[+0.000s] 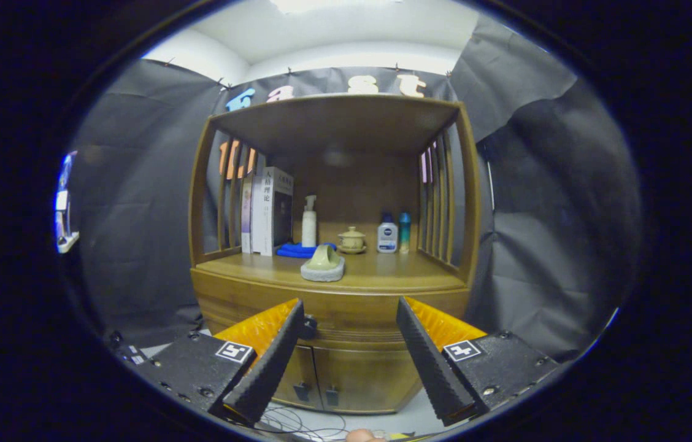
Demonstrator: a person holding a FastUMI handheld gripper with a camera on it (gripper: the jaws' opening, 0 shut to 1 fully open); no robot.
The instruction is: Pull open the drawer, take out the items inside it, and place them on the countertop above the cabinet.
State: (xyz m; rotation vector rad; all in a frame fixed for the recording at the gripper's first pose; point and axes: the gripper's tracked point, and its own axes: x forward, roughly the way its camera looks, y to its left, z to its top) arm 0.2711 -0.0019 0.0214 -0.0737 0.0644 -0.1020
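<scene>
The hand-held gripper (pixel 351 316) hangs spread wide and empty, squared to the cabinet so its 2 fingers frame the shut drawer (pixel 346 314) just ahead; a dark knob (pixel 309 326), probably its pull, sits by the left finger. Beyond, the surface (pixel 383 270) already carries a cup (pixel 323 263).

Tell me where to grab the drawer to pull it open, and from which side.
Take the small dark knob on the drawer front, just below the countertop. It is the one part that juts out from the flat panel. Come straight at it from the front, the open gripper shifted towards its left finger, and close a finger on either side.
</scene>
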